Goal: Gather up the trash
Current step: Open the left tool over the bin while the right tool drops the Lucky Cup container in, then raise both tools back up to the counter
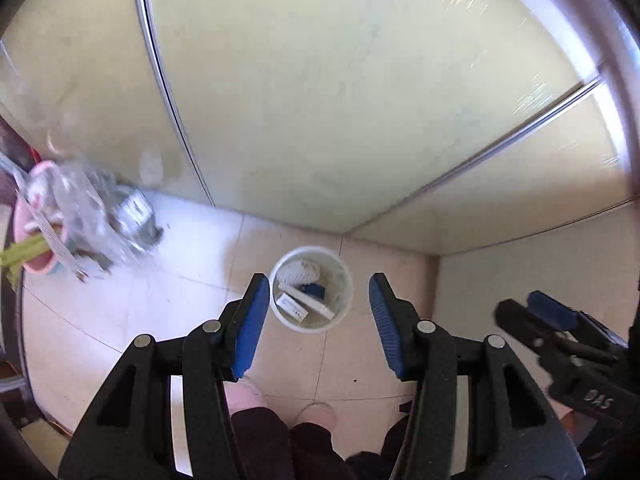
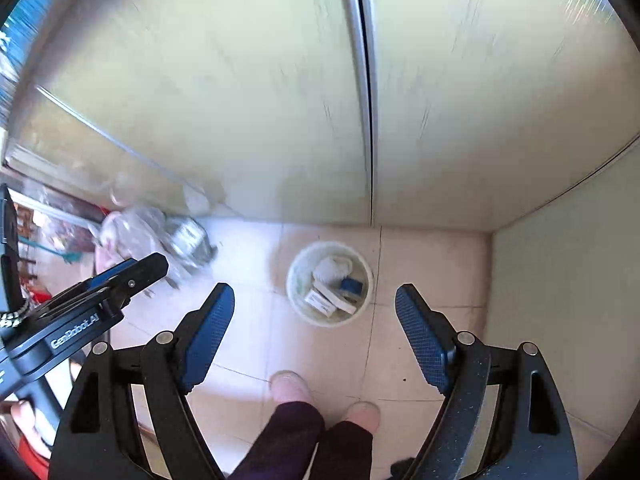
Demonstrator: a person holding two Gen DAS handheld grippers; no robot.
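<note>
A white round bin (image 1: 347,280) stands on the tiled floor near the cabinet corner; it also shows in the right wrist view (image 2: 297,280). Inside lie crumpled white paper (image 1: 298,271), white boxes (image 1: 306,305) and a blue item (image 1: 314,290). My left gripper (image 1: 316,298) is open and empty, held high above the bin. My right gripper (image 2: 316,312) is open and empty, also high above the bin; it appears at the right edge of the left wrist view (image 1: 552,316).
Pale cabinet doors (image 1: 320,100) rise behind the bin. A clear plastic bag pile (image 1: 88,208) and a pink basin (image 1: 28,240) sit on the floor at left. The person's feet in pink slippers (image 2: 290,386) stand just before the bin.
</note>
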